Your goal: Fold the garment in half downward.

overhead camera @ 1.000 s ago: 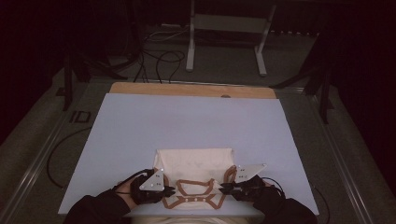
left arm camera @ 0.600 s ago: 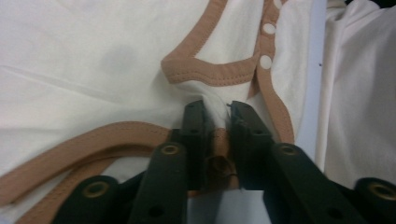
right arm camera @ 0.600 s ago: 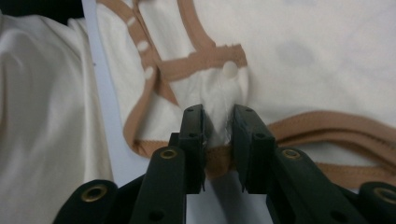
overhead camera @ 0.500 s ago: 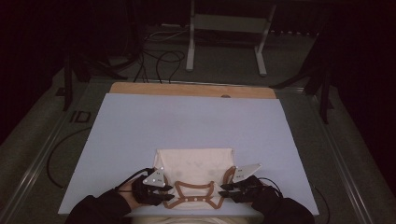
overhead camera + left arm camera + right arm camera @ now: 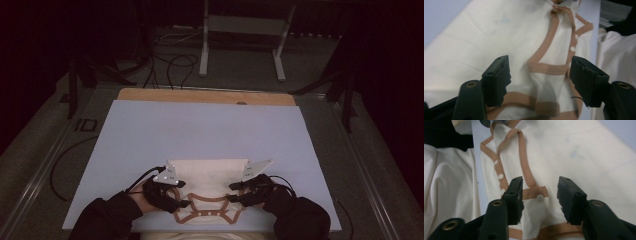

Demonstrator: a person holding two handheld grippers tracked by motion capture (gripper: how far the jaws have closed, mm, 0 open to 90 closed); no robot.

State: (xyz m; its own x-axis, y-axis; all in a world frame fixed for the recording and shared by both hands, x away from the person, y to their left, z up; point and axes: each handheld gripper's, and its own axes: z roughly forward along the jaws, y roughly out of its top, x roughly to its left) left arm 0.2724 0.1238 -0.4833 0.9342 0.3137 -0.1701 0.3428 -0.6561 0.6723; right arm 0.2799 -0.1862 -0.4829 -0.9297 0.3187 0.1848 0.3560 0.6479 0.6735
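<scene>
Garment (image 5: 210, 172), cream with tan trim (image 5: 207, 212) and small white snap buttons (image 5: 539, 198), lies flat at the near edge of the pale blue surface (image 5: 210, 130), between the two grippers. No brand, label or writing readable on it. Long axis can't be told for sure; the trimmed, snap-lined end faces the person, and the plain cream end lies beyond both grippers. Near edge of the cloth hangs over the surface's front edge.

Left gripper (image 5: 539, 75): jaws spread wide, grasping nothing, hovering just over the trimmed part; a tan band runs between the jaws, more trim and snaps ahead of it toward the right jaw.

Right gripper (image 5: 540, 195): jaws apart, released, a white snap and a short tan tab sit right between the jaws; a row of snaps runs ahead toward its left jaw.

In the high view, left gripper (image 5: 167, 187) and right gripper (image 5: 245, 189) sit at the garment's left and right near corners, black-sleeved hands behind them, a grey plate on each.
</scene>
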